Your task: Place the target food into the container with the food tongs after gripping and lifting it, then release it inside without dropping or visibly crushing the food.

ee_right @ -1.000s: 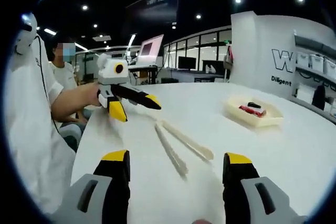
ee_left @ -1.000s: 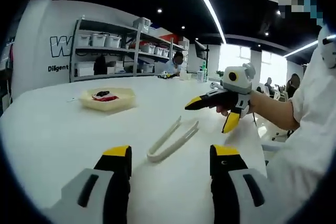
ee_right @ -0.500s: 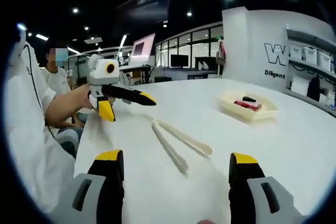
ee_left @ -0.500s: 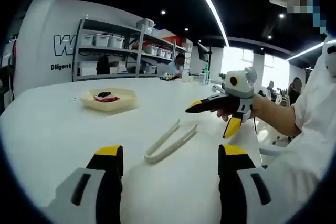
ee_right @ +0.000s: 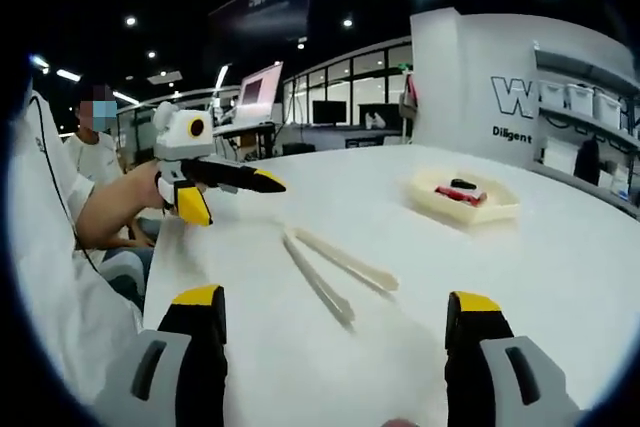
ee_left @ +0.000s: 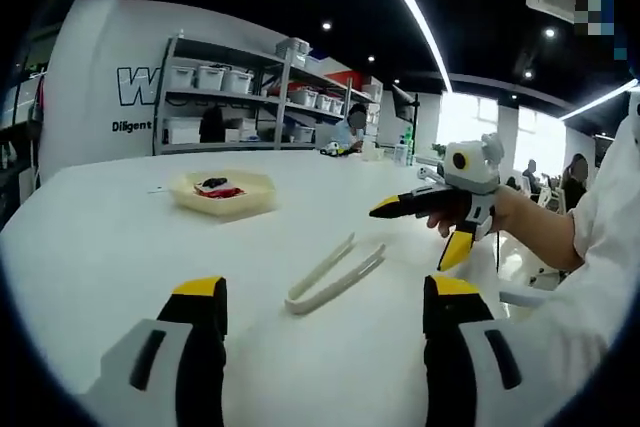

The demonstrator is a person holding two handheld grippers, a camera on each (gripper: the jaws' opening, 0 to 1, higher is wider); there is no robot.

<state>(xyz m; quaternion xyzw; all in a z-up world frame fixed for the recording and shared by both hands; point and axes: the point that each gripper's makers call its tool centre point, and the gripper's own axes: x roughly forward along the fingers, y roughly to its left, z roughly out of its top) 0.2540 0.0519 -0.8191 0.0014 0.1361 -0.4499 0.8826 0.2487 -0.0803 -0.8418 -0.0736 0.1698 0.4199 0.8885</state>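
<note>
Cream food tongs (ee_left: 333, 274) (ee_right: 335, 272) lie flat on the white table, arms spread. A shallow cream container (ee_left: 223, 193) (ee_right: 462, 199) farther off holds red and dark food (ee_left: 216, 188) (ee_right: 456, 190). My left gripper (ee_left: 325, 302) stands open above the table, the tongs just beyond its jaws. My right gripper (ee_right: 335, 307) is open too, with the tongs ahead of it. The right gripper (ee_left: 430, 227) shows from the side in the left gripper view, held by a hand, and the left gripper (ee_right: 228, 197) likewise in the right gripper view; both grip nothing.
The white table (ee_left: 120, 247) curves round, its edge near the person's white sleeve (ee_left: 600, 247). Metal shelves (ee_left: 230, 97) with bins stand behind the table. Another person (ee_right: 95, 142) sits at the left in the right gripper view.
Both views have shifted slightly with the hands. Both grippers' jaws stand a little wider apart than a second ago. The tongs and the container lie where they were.
</note>
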